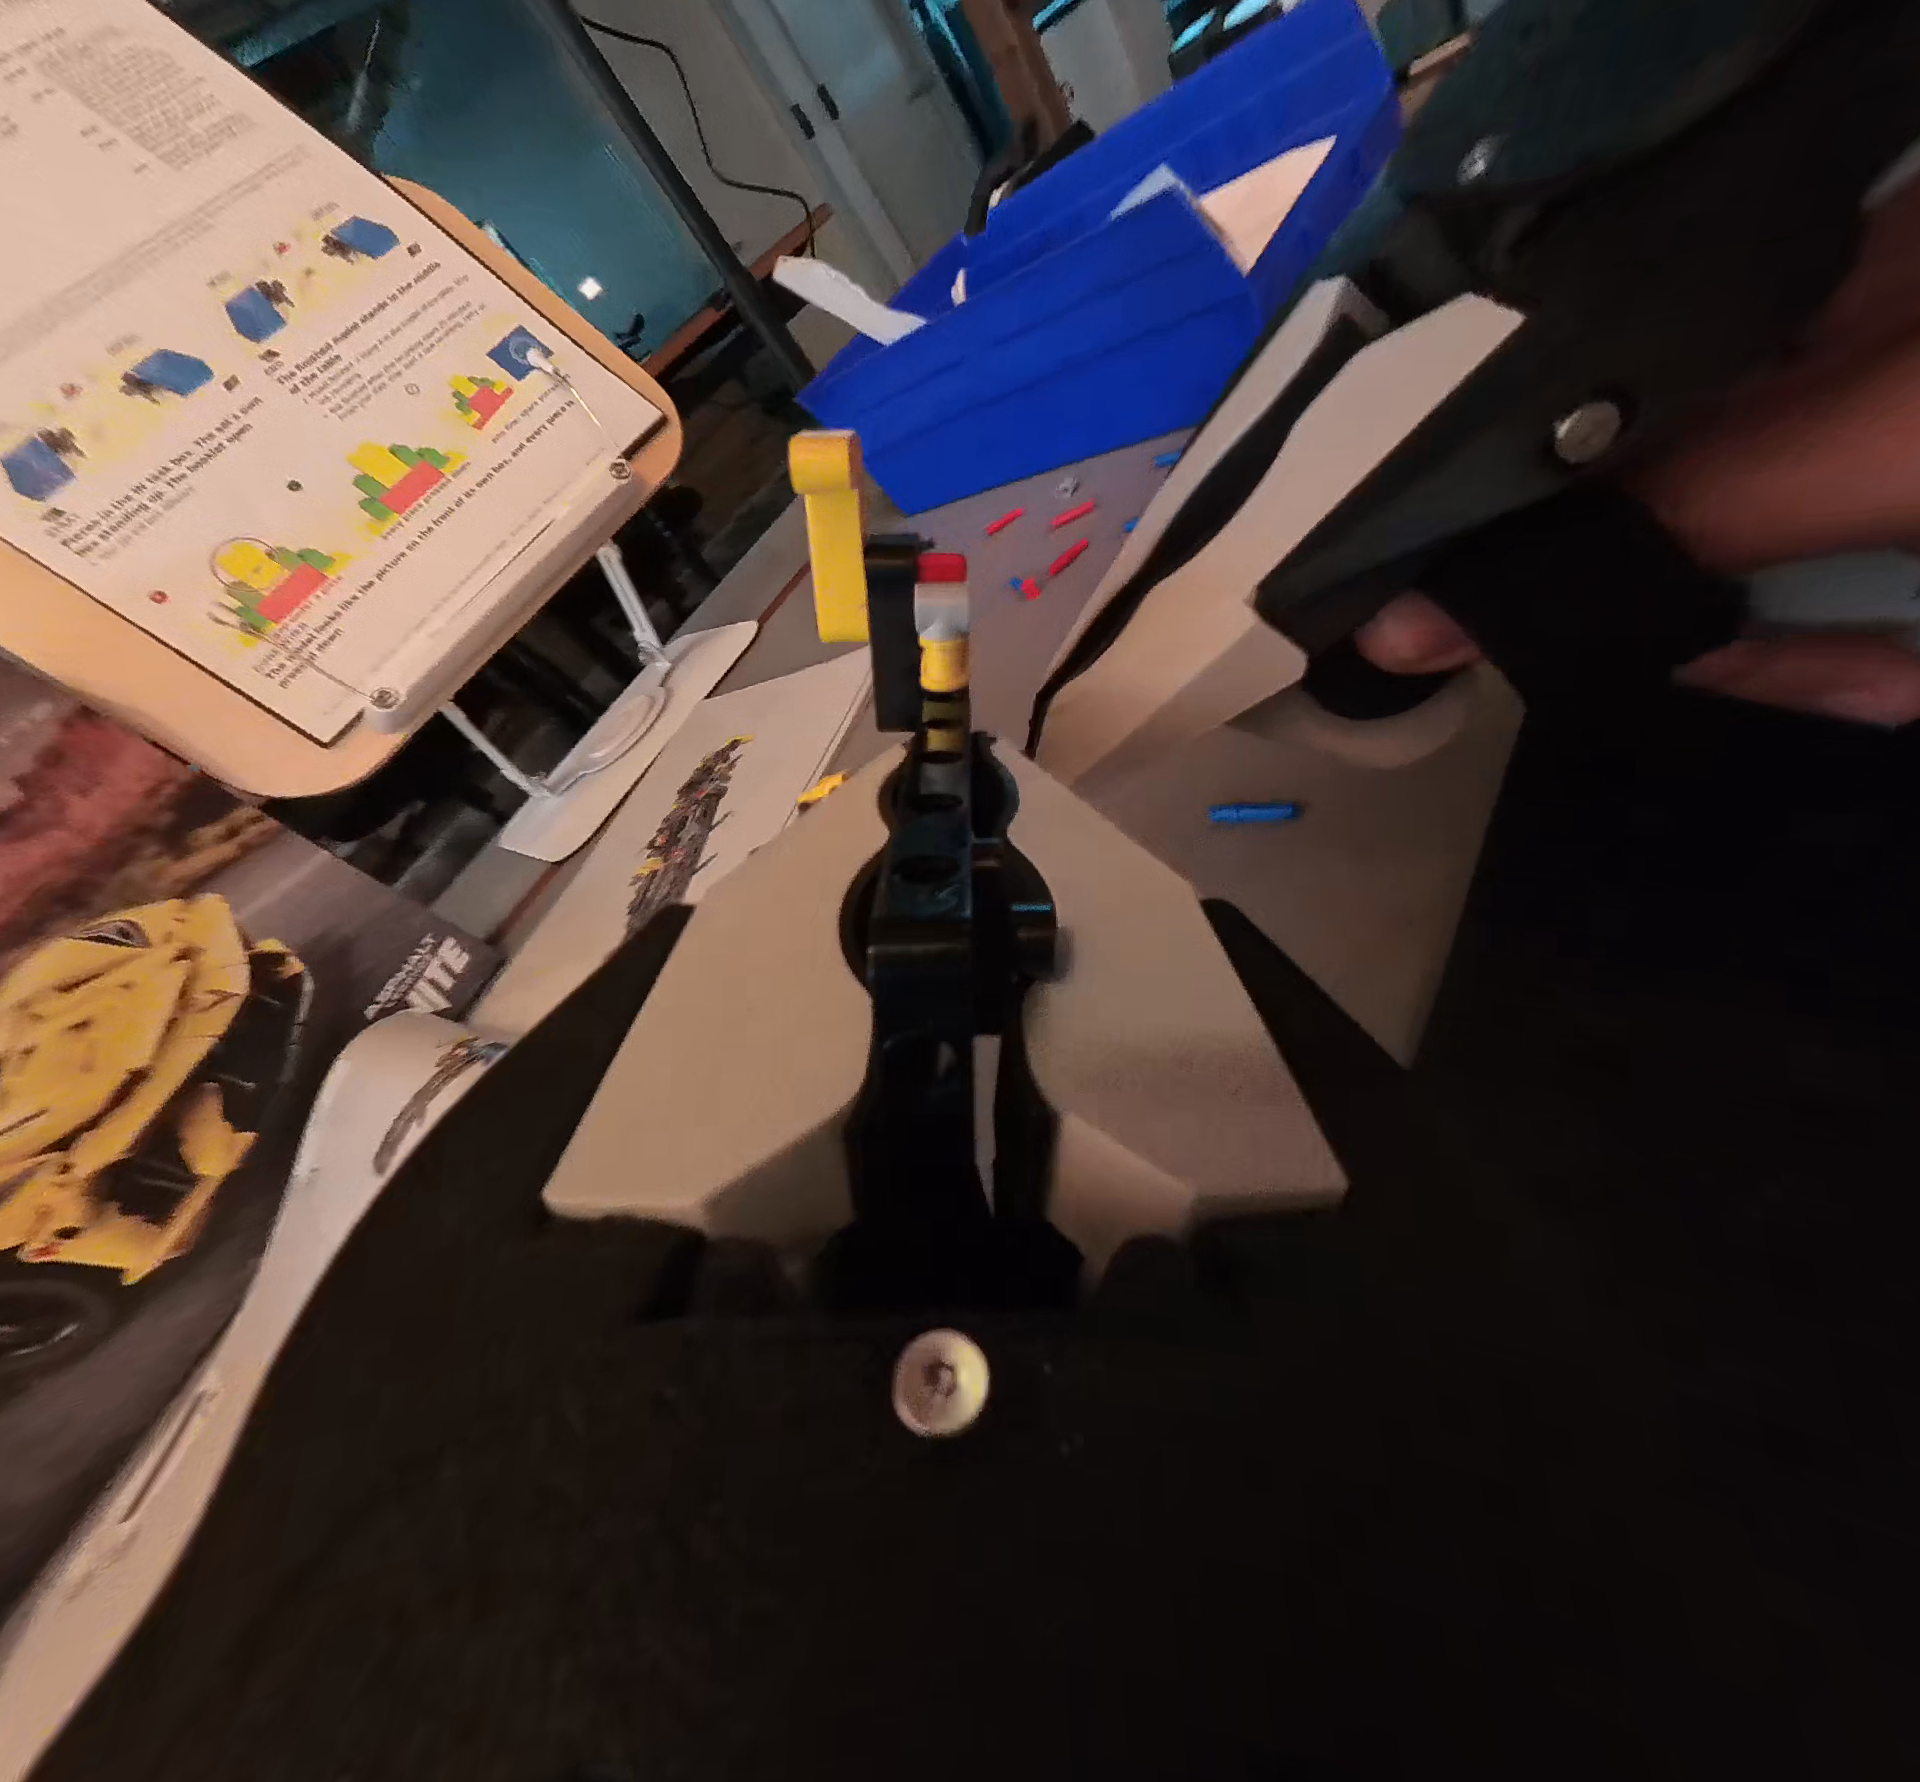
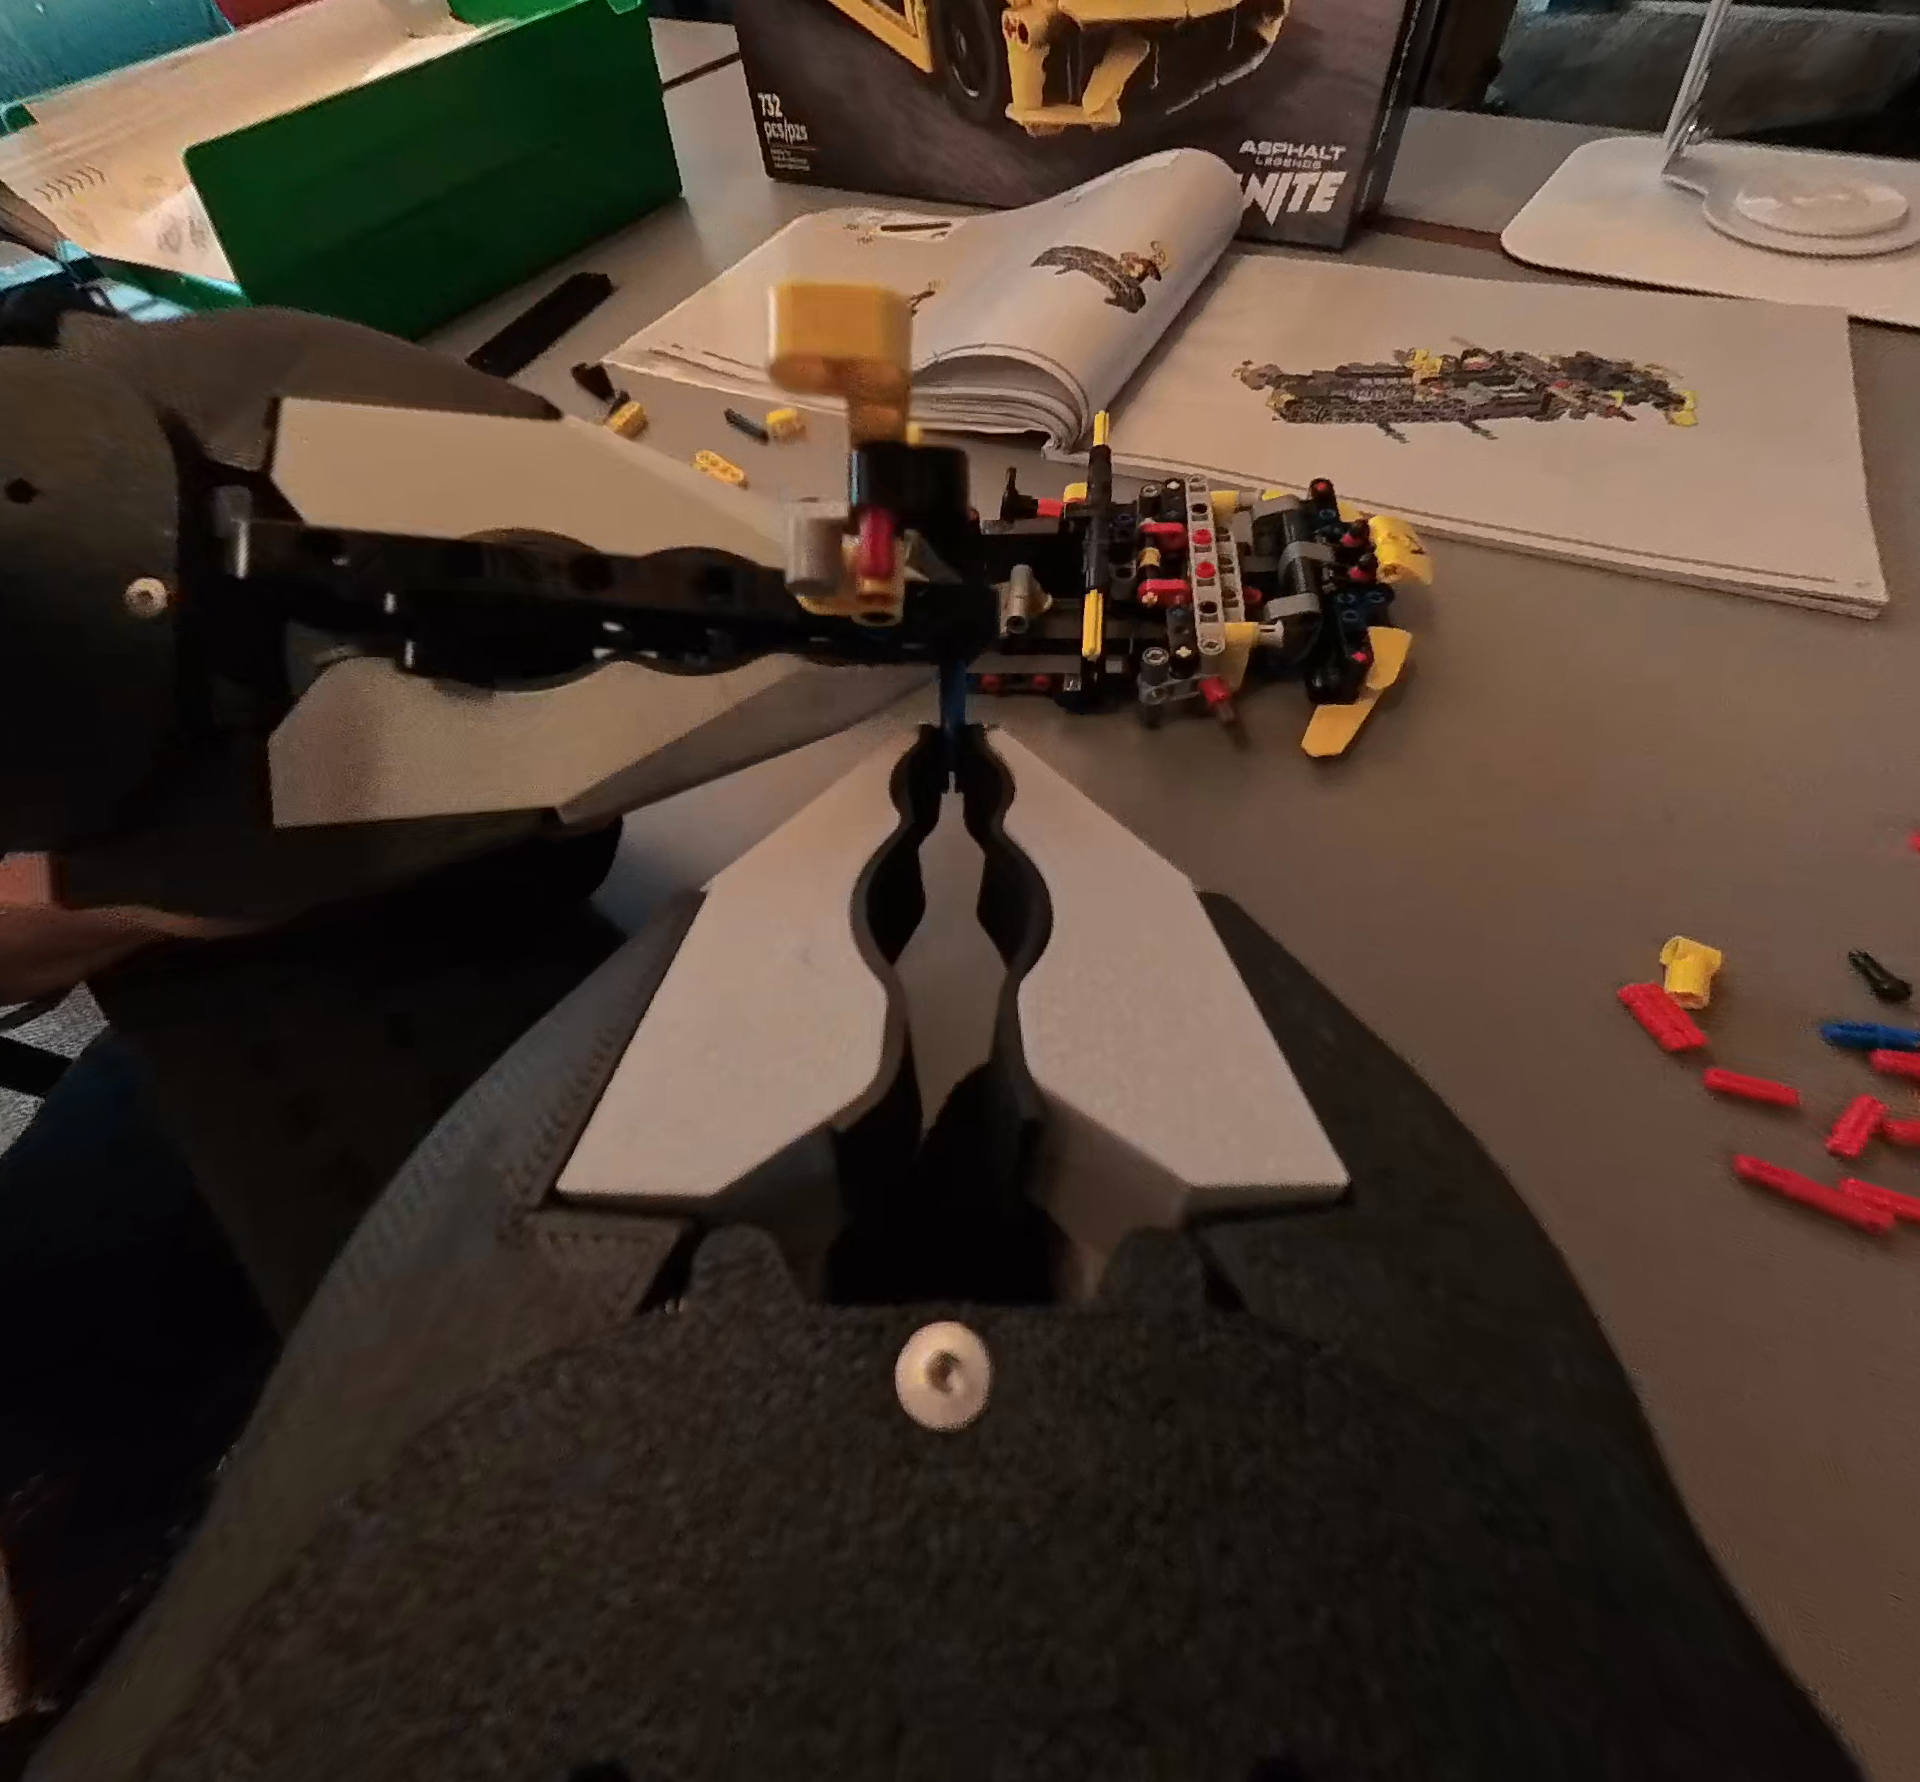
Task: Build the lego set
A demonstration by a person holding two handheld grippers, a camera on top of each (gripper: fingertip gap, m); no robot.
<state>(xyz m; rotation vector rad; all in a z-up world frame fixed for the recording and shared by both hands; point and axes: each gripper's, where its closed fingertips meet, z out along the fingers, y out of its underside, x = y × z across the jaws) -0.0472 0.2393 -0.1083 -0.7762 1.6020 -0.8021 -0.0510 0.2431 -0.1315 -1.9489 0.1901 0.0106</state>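
Note:
My left gripper (image 1: 940, 756) is shut on a black beam sub-assembly (image 1: 925, 911) with a yellow panel piece (image 1: 836, 548) and red, grey and yellow parts at its far end. In the right wrist view it (image 2: 842, 610) comes in from the left, holding the sub-assembly (image 2: 623, 579) above the table. My right gripper (image 2: 951, 761) is shut on a thin blue pin (image 2: 951, 693), whose upper end touches the underside of the sub-assembly. The right gripper's grey fingers (image 1: 1174, 662) show beside the sub-assembly. The partly built car chassis (image 2: 1195, 589) lies on the table behind.
An open instruction booklet (image 2: 1455, 444) and the set's box (image 2: 1039, 18) lie beyond the chassis. A green bin (image 2: 436, 132) is at back left, a blue bin (image 1: 1091, 309) beyond the grippers. Loose red and blue pins (image 2: 1818, 1140) lie at right. An instruction sheet stands on a holder (image 1: 260, 361). The tips of both grippers are at nearly the same place.

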